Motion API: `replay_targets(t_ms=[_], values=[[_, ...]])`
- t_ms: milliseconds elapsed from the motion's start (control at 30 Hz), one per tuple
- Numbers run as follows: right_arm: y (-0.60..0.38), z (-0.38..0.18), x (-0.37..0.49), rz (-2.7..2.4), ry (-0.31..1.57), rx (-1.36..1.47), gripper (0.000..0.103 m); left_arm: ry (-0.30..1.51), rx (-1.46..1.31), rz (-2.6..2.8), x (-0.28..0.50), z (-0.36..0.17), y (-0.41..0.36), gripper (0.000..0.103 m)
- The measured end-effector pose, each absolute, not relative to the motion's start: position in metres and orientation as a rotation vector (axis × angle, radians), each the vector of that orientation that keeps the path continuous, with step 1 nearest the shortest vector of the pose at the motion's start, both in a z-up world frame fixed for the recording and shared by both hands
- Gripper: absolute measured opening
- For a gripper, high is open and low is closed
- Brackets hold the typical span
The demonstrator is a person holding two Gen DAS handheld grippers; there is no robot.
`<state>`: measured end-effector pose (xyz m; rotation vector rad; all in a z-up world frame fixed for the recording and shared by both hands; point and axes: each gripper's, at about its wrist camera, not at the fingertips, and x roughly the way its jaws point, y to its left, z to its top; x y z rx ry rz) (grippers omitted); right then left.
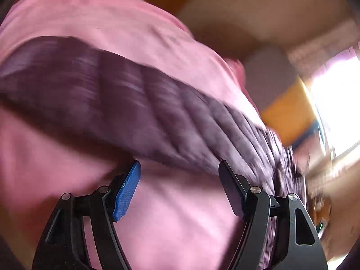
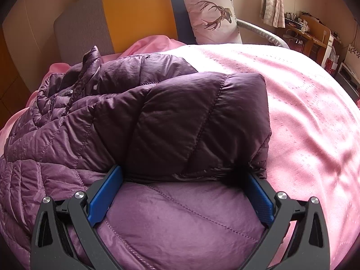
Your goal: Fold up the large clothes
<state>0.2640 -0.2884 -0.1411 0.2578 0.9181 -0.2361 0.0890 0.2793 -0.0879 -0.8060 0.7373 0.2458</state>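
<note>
- So there's one purple puffer jacket (image 2: 157,117) lying on the pink bedspread (image 2: 303,112), collar end up toward the headboard (image 2: 132,11) and hem end down near the right gripper (image 2: 182,193).
- The jacket's long axis runs from the collar at upper left down toward the camera in the right wrist view. One sleeve (image 2: 202,117) is folded across the body, so its cuff sits right in front of the right gripper.
- The right gripper is spread wide, with the sleeve's cuff edge sitting between the two blue pads (image 2: 105,193). The pads are at the cuff's two ends, but I don't see them pinching anything. Looks more like framing than a grip.
- The left gripper (image 1: 180,191) is also spread, nothing between its jaws. Its view is really blurry, so all I can make out is a band of the purple jacket (image 1: 135,112) crossing diagonally ahead of it, with pink bedspread (image 1: 168,225) right under the fingers.
- My read: the right gripper is way nearer to something graspable (the cuff), while the left is off to the side over bare bedspread.
- Count: one jacket, two grippers, one deer-print pillow (image 2: 209,13) against the headboard, and one bedspread.
- Folding-wise I'd guess it's mid-way, with one sleeve in and the rest still to go.
</note>
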Motion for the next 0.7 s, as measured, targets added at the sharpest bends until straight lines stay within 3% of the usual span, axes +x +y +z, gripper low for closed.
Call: replay_targets(t_ms=[167, 433, 700], values=[[-0.289, -0.14, 0.264, -0.238, 0.919, 0.254, 0.101, 0.629, -1.035, 0.397, 0.053, -0.093, 0.358, 0.069], [-0.287, -0.14, 0.265, -0.244, 0.921, 0.247, 0.101, 0.603, -1.098, 0.445, 0.053, -0.093, 0.392, 0.019], [-0.287, -0.14, 0.265, -0.243, 0.92, 0.249, 0.101, 0.575, -0.687, 0.268, 0.092, -0.024, 0.311, 0.018]])
